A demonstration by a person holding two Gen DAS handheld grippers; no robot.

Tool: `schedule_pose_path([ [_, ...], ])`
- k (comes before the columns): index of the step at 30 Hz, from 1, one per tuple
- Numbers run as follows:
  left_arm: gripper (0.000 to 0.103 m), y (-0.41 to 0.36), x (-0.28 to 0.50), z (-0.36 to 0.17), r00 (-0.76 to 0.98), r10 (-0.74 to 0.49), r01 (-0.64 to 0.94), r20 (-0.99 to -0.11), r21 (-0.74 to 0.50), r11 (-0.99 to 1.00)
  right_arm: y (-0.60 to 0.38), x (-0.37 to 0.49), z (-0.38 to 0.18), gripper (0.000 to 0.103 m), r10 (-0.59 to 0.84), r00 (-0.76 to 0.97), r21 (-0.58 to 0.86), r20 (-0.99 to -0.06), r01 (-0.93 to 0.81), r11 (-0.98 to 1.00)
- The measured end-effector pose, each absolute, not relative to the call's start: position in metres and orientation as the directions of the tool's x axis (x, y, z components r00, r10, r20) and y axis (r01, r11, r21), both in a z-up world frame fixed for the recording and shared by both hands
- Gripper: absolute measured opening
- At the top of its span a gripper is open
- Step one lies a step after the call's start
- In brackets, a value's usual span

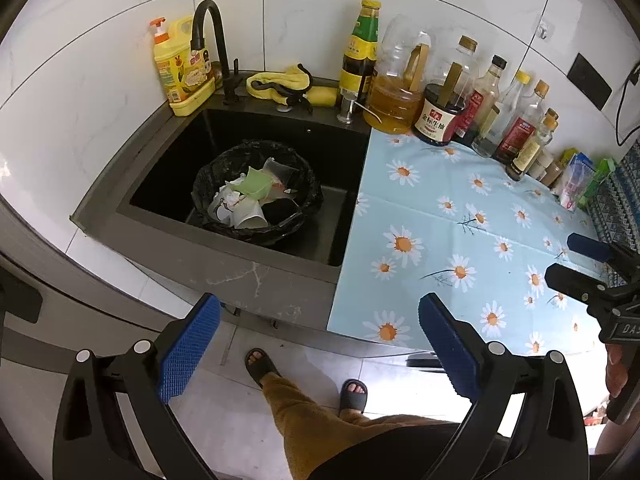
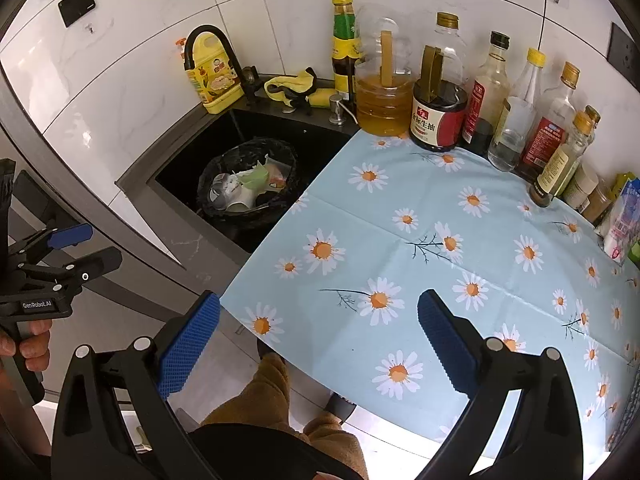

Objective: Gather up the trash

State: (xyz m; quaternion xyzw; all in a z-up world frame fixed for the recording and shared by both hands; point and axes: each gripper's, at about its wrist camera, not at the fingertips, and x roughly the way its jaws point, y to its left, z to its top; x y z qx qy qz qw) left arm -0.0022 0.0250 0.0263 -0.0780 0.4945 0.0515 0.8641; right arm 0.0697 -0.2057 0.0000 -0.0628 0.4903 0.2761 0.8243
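Trash (image 1: 252, 196) sits in the black-lined bin (image 1: 308, 184) inside the sink (image 1: 280, 268). Daisy cloth (image 2: 440, 240) shows no loose litter. Left gripper (image 1: 320, 344) and right gripper (image 2: 318, 340): fingers spread, empty, held back. Collection looks essentially done.

Both tongs gape empty — left tongs (image 1: 320, 344) and right tongs (image 2: 320, 344) held side by side.

- "金标生抽" in dark characters on the pale label of the dark soy sauce jar (image 2: 436, 120), upper centre of the right view.
- "GenRobot.AI" in white on the left tongs (image 2: 76, 248) body, left edge.
- Other bottle labels: illegible.
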Motion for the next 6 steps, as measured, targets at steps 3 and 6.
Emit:
schedule_pose_path([
  [3,0.096,0.0252,-0.0027,0.0263,0.504,0.012,-0.166,-0.864,-0.084,0.983,-0.2035,0.0699,-0.0006,0.098,0.394,0.366,0.168,-0.843,-0.517,0.839],
  [6,0.097,0.0253,-0.0029,0.0258,0.5,0.007,-0.163,-0.866,-0.086,0.983,-0.2018,0.0691,-0.0001,0.098,0.395,0.364,0.17,-0.844,-0.517,0.839],
])
